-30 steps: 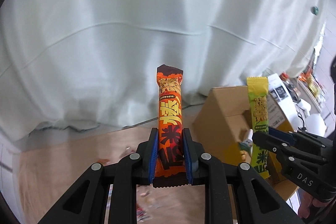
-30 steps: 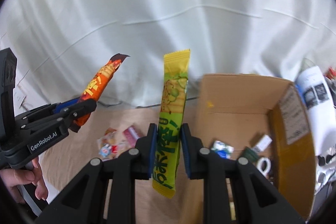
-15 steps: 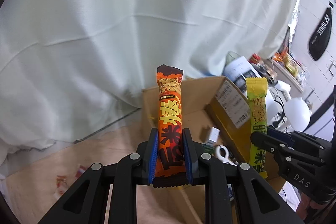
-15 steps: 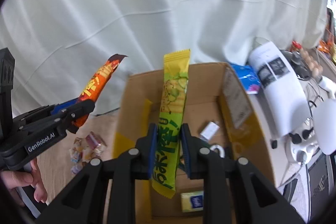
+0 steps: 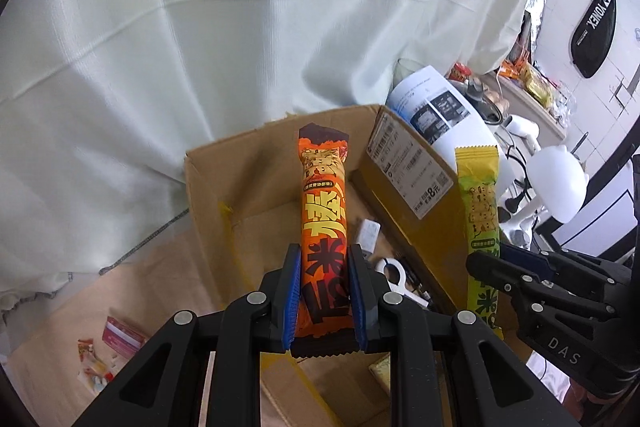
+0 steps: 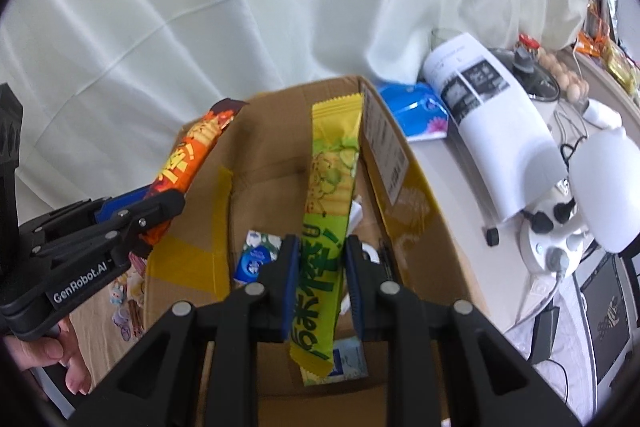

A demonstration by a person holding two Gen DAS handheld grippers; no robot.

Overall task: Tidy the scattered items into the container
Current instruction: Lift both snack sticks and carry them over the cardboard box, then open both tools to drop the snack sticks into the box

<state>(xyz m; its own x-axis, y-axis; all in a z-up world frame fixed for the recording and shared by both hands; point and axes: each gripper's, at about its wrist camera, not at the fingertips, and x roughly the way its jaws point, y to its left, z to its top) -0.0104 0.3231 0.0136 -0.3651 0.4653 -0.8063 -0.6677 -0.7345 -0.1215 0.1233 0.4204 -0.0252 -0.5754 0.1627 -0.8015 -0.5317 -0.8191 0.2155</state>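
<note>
Nearest the left wrist camera, the left gripper (image 5: 324, 291) has its blue-padded jaws closed on the lower part of a long orange snack bar in a glossy wrapper (image 5: 325, 219), which stands upright between them. In the right wrist view, the right gripper (image 6: 320, 283) pinches a long yellow-green snack bar in a crinkled wrapper (image 6: 326, 211) the same way.

Just beyond and below both bars lies the open brown cardboard box with yellow tape (image 6: 256, 163), the landmark here. Both bars hang above its opening, the orange one towards its left wall. Small packets and a white ring-shaped object (image 5: 394, 271) already lie on the box floor. A few loose sweets (image 5: 96, 371) remain on the wooden surface left of the box.

The carrying step looks nearly finished; next, each gripper probably needs to lower slightly and let go.

A second earlier, the box sat off to the right of both bars; now it is directly beneath them.
</note>
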